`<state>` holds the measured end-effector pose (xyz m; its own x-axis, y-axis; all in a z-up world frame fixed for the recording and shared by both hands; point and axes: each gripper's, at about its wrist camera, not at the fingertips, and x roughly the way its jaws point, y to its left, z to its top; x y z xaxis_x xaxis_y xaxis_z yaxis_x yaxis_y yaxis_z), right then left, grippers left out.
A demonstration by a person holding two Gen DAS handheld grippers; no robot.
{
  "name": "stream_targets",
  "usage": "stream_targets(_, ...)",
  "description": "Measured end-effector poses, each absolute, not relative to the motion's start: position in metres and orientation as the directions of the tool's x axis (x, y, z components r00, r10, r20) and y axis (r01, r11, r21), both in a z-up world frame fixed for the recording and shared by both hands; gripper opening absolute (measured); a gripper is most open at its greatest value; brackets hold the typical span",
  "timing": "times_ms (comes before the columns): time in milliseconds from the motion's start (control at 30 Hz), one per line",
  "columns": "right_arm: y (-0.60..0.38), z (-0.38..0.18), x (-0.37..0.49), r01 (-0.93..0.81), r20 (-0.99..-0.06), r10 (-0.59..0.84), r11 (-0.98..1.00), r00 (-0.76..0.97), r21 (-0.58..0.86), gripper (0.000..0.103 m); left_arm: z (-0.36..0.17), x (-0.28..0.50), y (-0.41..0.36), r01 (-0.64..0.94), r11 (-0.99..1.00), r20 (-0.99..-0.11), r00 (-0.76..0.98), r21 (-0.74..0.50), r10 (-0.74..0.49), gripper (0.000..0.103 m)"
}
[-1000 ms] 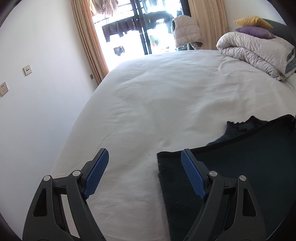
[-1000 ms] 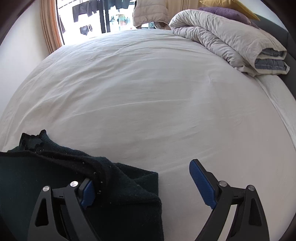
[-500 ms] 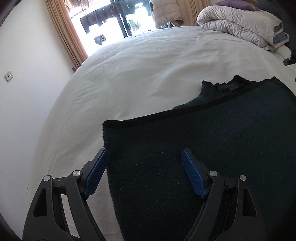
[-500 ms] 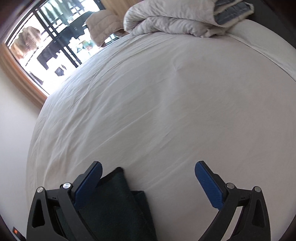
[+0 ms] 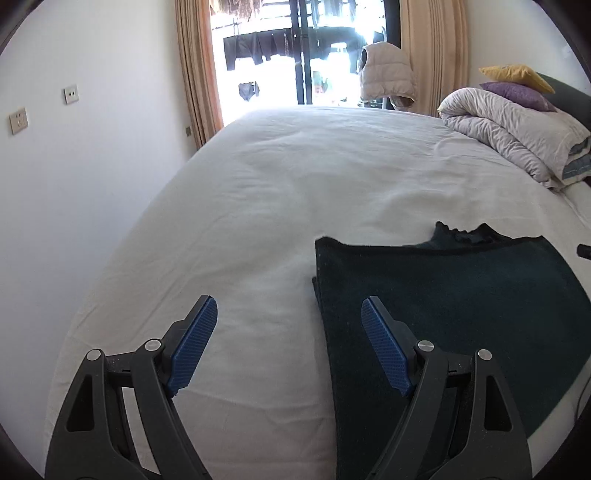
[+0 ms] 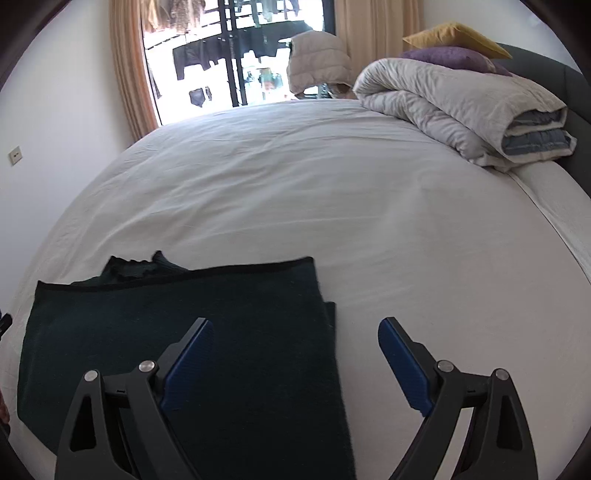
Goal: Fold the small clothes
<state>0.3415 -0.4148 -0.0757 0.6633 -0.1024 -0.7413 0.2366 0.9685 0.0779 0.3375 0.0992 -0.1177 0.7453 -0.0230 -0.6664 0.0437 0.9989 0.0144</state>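
Observation:
A dark green knit garment [image 5: 461, 295] lies folded flat on the white bed sheet [image 5: 295, 184], its ruffled collar poking out at the far edge. My left gripper [image 5: 288, 301] hovers open over the garment's left edge, one finger above the sheet and the other above the knit. In the right wrist view the same garment [image 6: 147, 321] fills the lower left. My right gripper [image 6: 295, 321] straddles its right edge with its jaws closing. The pads press on nothing and hold nothing.
A rolled grey duvet [image 6: 461, 107] with a purple pillow [image 6: 443, 55] and a yellow pillow [image 6: 454, 33] sits at the bed's far right. A white wall [image 5: 92, 166] runs along the bed's left side. A padded jacket [image 5: 386, 74] hangs by the bright window.
The right gripper has let go of the bunched fold, which now lies flat. Both grippers have drawn back. The left one swung over the knit and returned to its left edge.

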Motion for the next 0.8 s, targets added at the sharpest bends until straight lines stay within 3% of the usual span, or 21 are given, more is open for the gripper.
stream_targets(200,-0.478,-0.083,0.306,0.325,-0.721,-0.004,0.894,0.693,0.307,0.079,-0.135,0.318,0.111,0.086,0.983,-0.708,0.685,-0.159,-0.175,0.08)
stream_targets(267,-0.487,-0.088,0.3,0.314,-0.716,0.051,0.876,0.696,0.367,0.078,-0.146,0.315,0.106,0.091,0.979,-0.724,0.661,-0.184,-0.197,0.08)
stream_targets(367,-0.479,-0.098,0.299,0.244,-0.742,0.121,0.899,0.66,0.364,0.078,-0.156,0.304,0.1,0.105,0.971,-0.723,0.652,-0.215,-0.23,0.08)
stream_targets(467,-0.459,-0.108,0.302,0.17,-0.781,0.172,0.927,0.6,0.334,0.072,-0.165,0.298,0.093,0.108,0.969,-0.735,0.635,-0.221,-0.239,0.08)
stream_targets(633,-0.45,-0.121,0.296,0.141,-0.805,0.217,0.927,0.553,0.347,0.037,-0.172,0.288,0.088,0.122,0.965,-0.746,0.614,-0.231,-0.256,0.08)
stream_targets(800,-0.452,-0.129,0.285,0.126,-0.817,0.252,0.923,0.519,0.364,0.035,-0.174,0.277,0.085,0.171,0.95,-0.745,0.59,-0.261,-0.311,0.08)
